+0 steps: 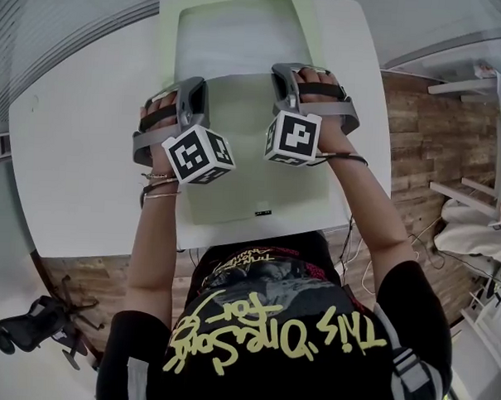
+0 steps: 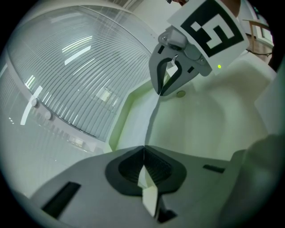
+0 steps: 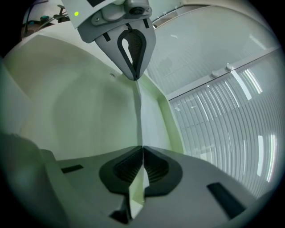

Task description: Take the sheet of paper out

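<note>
A pale green folder (image 1: 168,34) lies flat on the white table (image 1: 79,146), with a whiter sheet of paper (image 1: 241,37) showing at its far half. My left gripper (image 1: 196,86) and right gripper (image 1: 283,72) sit side by side over the folder, angled down. In the left gripper view my left gripper (image 2: 143,149) is shut on a thin pale sheet (image 2: 151,122), which runs edge-on to the right gripper (image 2: 160,92). The right gripper view mirrors this: the right gripper (image 3: 142,148) is shut on the sheet (image 3: 139,116), and the left gripper (image 3: 135,78) pinches its other end.
The folder's green rim (image 2: 122,116) lies beside the held sheet. A ribbed glass wall (image 2: 75,67) stands beyond the table. On the wooden floor (image 1: 427,153) are white shelves (image 1: 487,89) at the right and a black chair base (image 1: 29,326) at the lower left.
</note>
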`<state>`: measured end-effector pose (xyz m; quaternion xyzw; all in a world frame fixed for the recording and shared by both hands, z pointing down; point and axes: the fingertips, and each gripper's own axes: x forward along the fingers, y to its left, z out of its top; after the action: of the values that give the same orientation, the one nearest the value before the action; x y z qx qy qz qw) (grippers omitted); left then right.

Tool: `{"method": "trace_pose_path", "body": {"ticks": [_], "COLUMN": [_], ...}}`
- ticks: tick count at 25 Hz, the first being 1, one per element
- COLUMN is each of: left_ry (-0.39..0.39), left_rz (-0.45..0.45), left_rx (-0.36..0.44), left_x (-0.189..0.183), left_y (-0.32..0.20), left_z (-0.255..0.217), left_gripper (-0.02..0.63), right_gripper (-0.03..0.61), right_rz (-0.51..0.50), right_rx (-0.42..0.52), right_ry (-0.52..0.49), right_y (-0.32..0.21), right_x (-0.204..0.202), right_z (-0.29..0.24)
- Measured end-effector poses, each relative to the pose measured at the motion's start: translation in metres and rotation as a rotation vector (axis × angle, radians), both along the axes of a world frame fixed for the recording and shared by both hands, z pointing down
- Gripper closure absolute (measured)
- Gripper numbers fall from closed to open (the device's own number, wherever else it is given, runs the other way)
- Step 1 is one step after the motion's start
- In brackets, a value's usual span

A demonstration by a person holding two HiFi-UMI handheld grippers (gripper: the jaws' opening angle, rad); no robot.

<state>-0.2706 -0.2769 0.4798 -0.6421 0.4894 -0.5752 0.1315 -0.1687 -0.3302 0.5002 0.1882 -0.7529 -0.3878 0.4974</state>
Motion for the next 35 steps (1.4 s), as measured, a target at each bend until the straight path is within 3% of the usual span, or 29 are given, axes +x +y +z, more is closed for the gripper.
{"method": "trace_pose_path", "body": {"ticks": [35], "left_ry": [0.058], "left_rz": [0.05], "left_rx": [-0.013], "left_x": [0.023], "left_y": [0.039], "left_z": [0.007], "left_gripper": [0.607], "right_gripper": [0.568], "right_rz": [0.132], "right_rx": [-0.072], "right_ry": [-0.06], "right_y": [0.047], "right_x": [0.027], "right_z": [0.015]}}
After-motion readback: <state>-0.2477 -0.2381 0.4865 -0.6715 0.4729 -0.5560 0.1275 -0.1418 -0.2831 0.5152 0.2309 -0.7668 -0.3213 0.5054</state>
